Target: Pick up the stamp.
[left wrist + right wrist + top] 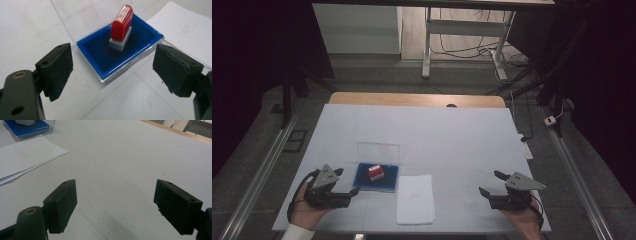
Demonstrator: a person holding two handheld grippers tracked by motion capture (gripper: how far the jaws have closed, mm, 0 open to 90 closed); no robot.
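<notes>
A red stamp with a grey base (375,173) (121,26) stands on a blue ink pad (377,176) (120,51) in a clear case, its lid (378,150) raised behind it. My left gripper (347,181) (112,72) rests on the table just left of the pad, open, its jaws pointing at the pad's near corner with nothing between them. A white sheet of paper (415,198) (25,157) lies right of the pad. My right gripper (491,182) (115,203) sits at the table's right side, open over bare white tabletop.
The white table cover (452,140) stretches far behind the pad, with a wooden table edge (417,99) at the back. Beyond it stand a desk frame (462,45) and cables on the floor. Metal rails (259,175) run along both sides.
</notes>
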